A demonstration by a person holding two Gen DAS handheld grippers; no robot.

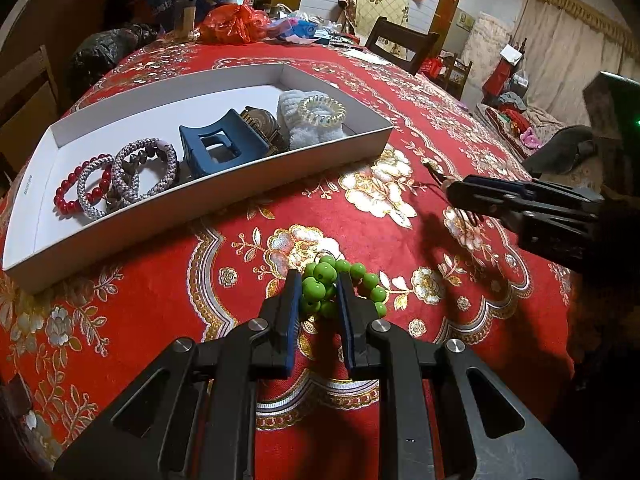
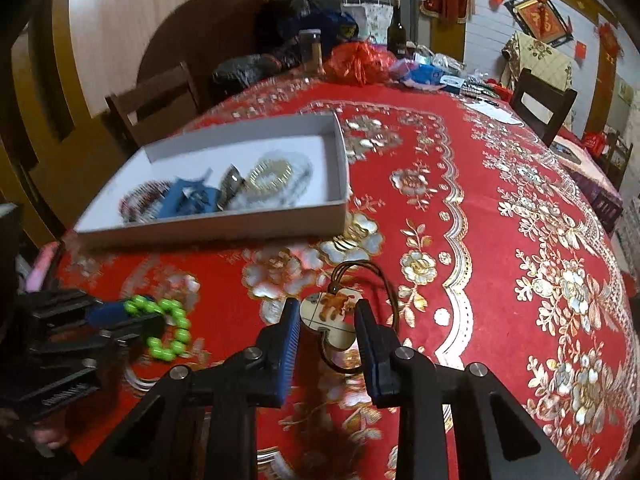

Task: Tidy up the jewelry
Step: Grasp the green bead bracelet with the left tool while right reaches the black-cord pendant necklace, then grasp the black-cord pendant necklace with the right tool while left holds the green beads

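Observation:
A white tray point(image 1: 224, 190) on the red tablecloth holds a red bead bracelet point(image 1: 66, 194), grey braided bracelets point(image 1: 132, 168), a blue hair claw point(image 1: 218, 148), a watch point(image 1: 262, 120) and a coiled hair tie point(image 1: 322, 109). My left gripper point(image 1: 319, 282) is shut on a green bead bracelet point(image 1: 344, 284) near the cloth; it also shows in the right wrist view point(image 2: 168, 328). My right gripper point(image 2: 328, 312) has its jaws around a white pendant point(image 2: 330, 316) on a brown cord point(image 2: 384, 284); whether the pads touch it is unclear. The tray also shows in the right wrist view point(image 2: 240, 224).
Bags, a bottle point(image 2: 396, 34) and clutter sit at the table's far end. Wooden chairs point(image 2: 156, 96) stand around the table. The red patterned cloth point(image 1: 160, 300) covers the whole table.

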